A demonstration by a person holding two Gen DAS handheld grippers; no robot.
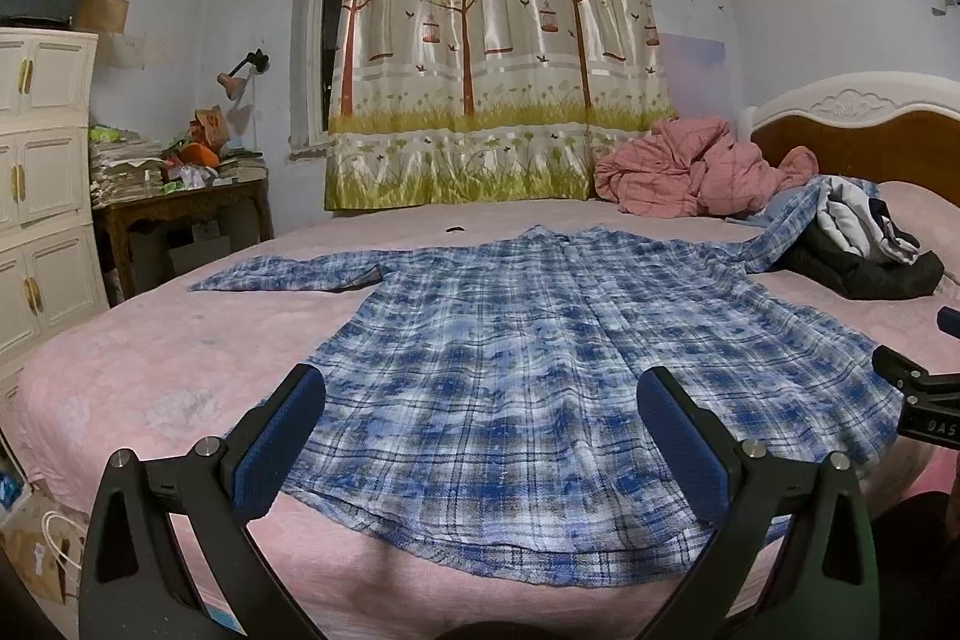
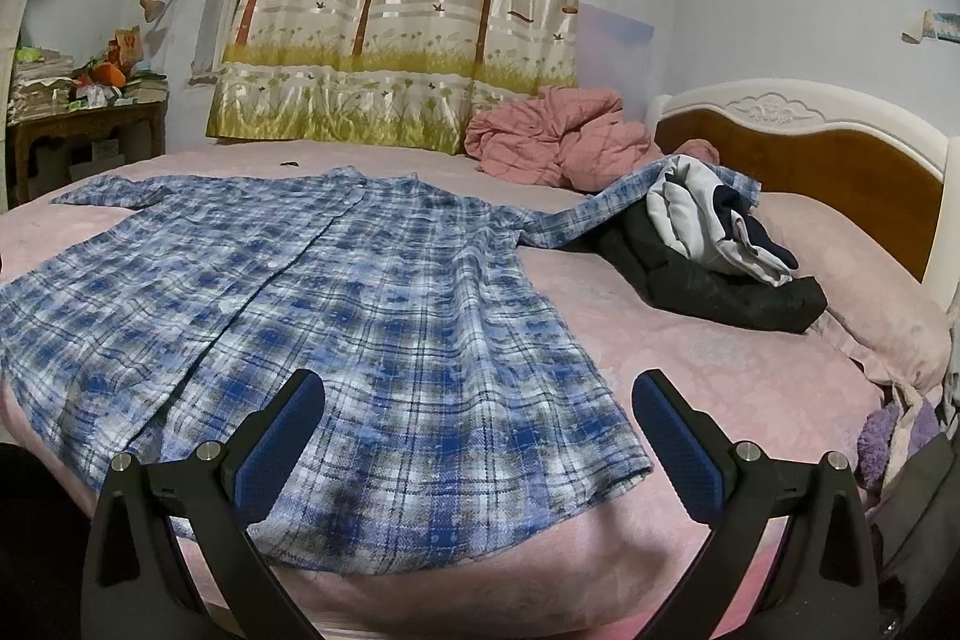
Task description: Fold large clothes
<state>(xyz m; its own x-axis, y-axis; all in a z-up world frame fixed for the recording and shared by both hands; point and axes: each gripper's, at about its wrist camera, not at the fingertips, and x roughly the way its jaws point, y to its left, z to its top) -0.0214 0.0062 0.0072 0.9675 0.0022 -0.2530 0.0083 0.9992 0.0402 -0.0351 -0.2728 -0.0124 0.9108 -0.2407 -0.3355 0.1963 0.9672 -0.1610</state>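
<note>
The large blue-and-white plaid cotton shirt (image 1: 540,340) lies spread flat, front up, across the pink bedspread (image 1: 150,370), hem at the near edge of the bed, one sleeve stretched left and the other running up onto a pile of dark and grey clothes (image 2: 720,256). It looks light, limp and thin, likely to sag and wrinkle when lifted, so pinching the hem corners or the shoulder seams seems best. The left gripper (image 1: 480,436) and right gripper (image 2: 480,436) hover above the hem, jaws spread wide, holding nothing. A crumpled pink quilt (image 1: 690,160) sits beyond.
</note>
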